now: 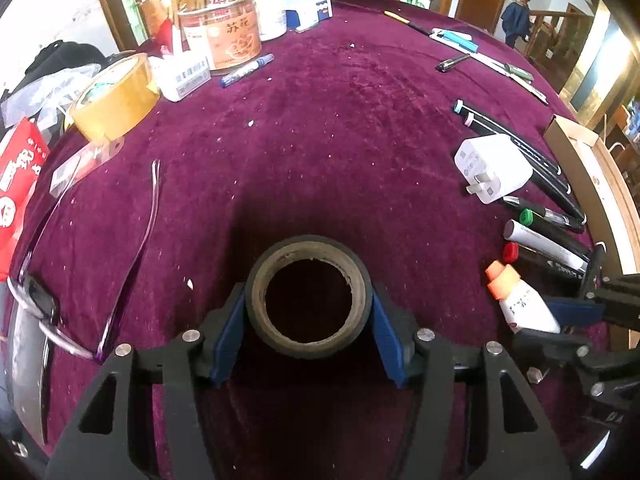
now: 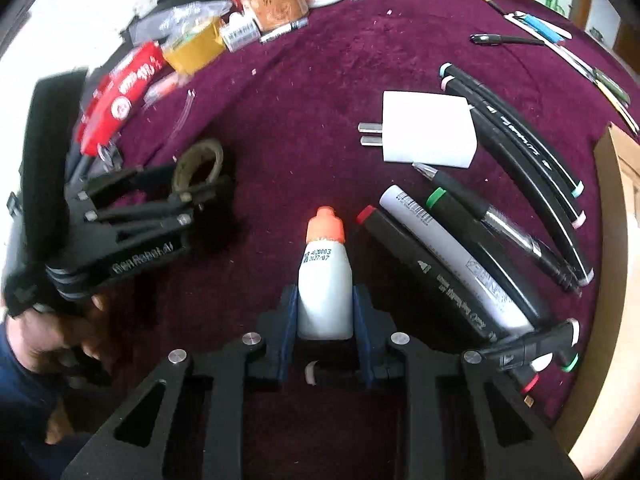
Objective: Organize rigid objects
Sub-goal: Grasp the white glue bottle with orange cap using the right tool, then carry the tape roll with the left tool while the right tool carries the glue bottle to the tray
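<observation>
A dark roll of tape (image 1: 308, 296) is held between the blue pads of the left gripper (image 1: 309, 312), whose fingers are closed against its outer sides; the roll is seen hole-on, low over the purple tablecloth (image 1: 320, 128). From the right wrist view the same roll (image 2: 199, 163) is seen at the tip of the left gripper (image 2: 200, 184), well to the left of the bottle. A small white bottle (image 2: 325, 280) with an orange cap is gripped by the right gripper (image 2: 325, 312), its fingers pressed on both sides of the bottle's body, cap pointing away from the camera. Just to the right of the bottle, a row of markers (image 2: 452, 264) is laid side by side on the cloth, and a white charger (image 2: 428, 132) is placed beyond them, prongs to the left. A yellow tape roll (image 1: 116, 96) and a round tin (image 1: 224, 32) are seen at the far left of the table.
</observation>
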The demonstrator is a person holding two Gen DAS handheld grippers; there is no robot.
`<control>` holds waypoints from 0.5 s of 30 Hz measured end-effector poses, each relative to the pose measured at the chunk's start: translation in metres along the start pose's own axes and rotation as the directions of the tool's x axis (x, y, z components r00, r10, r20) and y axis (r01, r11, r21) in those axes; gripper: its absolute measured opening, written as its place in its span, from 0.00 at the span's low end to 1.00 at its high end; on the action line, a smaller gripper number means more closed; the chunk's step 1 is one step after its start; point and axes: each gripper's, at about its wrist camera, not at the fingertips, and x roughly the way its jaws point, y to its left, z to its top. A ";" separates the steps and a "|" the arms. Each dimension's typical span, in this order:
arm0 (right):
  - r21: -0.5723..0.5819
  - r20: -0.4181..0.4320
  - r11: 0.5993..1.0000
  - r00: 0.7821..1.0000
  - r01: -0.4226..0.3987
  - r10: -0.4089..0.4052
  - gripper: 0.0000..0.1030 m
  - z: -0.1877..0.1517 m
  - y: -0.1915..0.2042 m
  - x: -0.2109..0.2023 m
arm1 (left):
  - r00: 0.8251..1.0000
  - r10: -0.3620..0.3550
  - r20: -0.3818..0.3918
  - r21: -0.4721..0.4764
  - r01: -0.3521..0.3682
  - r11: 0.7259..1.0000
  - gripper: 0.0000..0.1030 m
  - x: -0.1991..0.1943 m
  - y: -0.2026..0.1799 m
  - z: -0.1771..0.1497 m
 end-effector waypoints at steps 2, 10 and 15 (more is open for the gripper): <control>0.014 0.030 1.000 0.999 -0.022 0.022 0.23 -0.003 -0.004 -0.009 | 1.000 -0.017 0.001 -0.005 0.017 1.000 0.56 -0.004 0.000 -0.005; 0.069 0.082 0.993 0.993 -0.096 0.090 0.23 -0.011 -0.011 -0.026 | 0.999 -0.030 0.031 0.002 0.030 1.000 0.56 -0.027 -0.010 -0.010; 0.088 0.099 0.988 0.988 -0.124 0.115 0.23 -0.019 -0.014 -0.033 | 0.998 -0.027 0.052 0.030 0.025 0.999 0.56 -0.044 -0.024 -0.010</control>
